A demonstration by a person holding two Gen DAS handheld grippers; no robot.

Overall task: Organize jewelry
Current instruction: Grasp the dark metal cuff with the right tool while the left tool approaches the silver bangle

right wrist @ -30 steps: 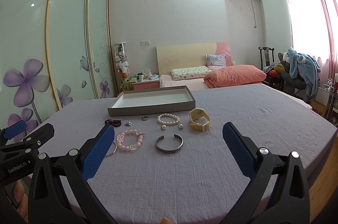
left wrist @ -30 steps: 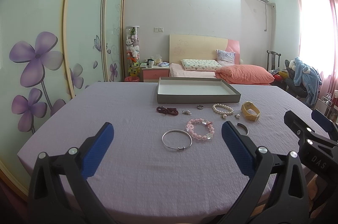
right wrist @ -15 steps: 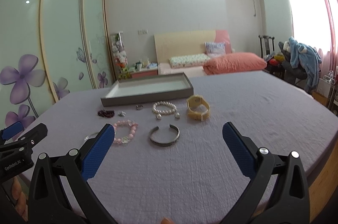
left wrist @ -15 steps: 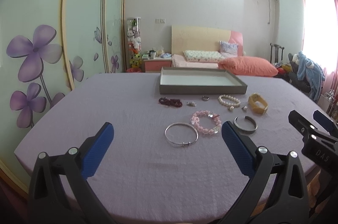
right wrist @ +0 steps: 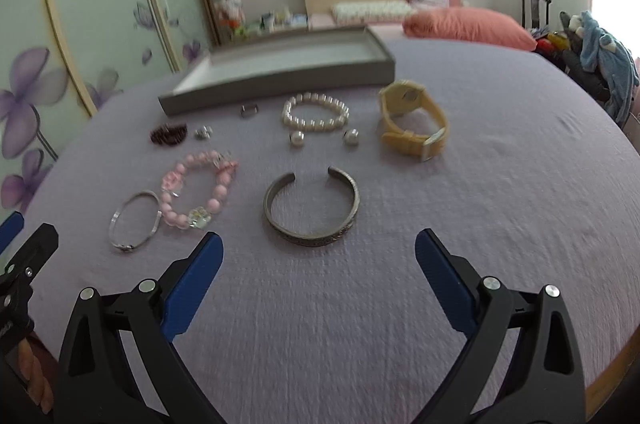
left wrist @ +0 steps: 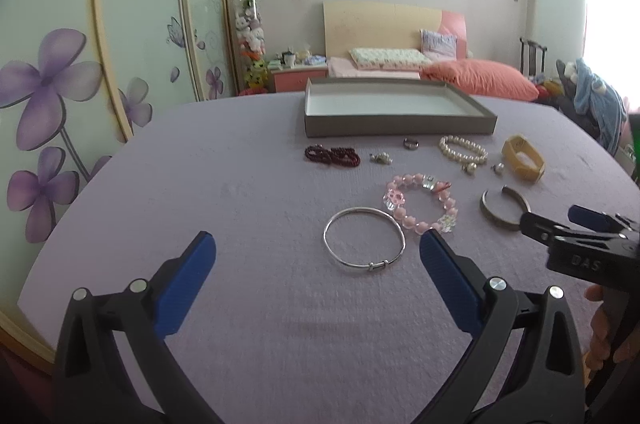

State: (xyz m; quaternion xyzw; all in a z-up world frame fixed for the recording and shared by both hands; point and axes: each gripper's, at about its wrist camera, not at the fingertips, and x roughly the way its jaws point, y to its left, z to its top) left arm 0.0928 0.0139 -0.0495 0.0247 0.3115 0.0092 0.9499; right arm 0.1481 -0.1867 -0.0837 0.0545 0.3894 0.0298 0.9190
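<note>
Jewelry lies spread on a purple cloth in front of an empty grey tray (left wrist: 394, 127) (right wrist: 280, 79). A thin silver bangle (left wrist: 364, 244) (right wrist: 135, 220) lies just ahead of my open left gripper (left wrist: 318, 248). Beside it is a pink bead bracelet (left wrist: 420, 207) (right wrist: 196, 188). A dark open cuff (right wrist: 312, 208) (left wrist: 498, 208) sits just beyond my open right gripper (right wrist: 318, 248). Farther back lie a pearl bracelet (right wrist: 316, 112), two loose pearls (right wrist: 297, 138), a yellow watch (right wrist: 412, 128), a dark red bead string (left wrist: 332, 155), a small ring (right wrist: 249, 110) and a silver charm (left wrist: 381, 158). Nothing is held.
The cloth-covered table (left wrist: 240, 208) ends at its left and near edges beside a sliding wardrobe with purple flowers (left wrist: 52, 96). A bed with a pink pillow (left wrist: 476, 80) stands behind the tray. The right gripper's body (left wrist: 580, 244) shows at the left wrist view's right edge.
Both grippers have come forward and tilted down toward the jewelry, so the bangle and the cuff now lie close ahead of the fingers. Both stay open and hold nothing.
</note>
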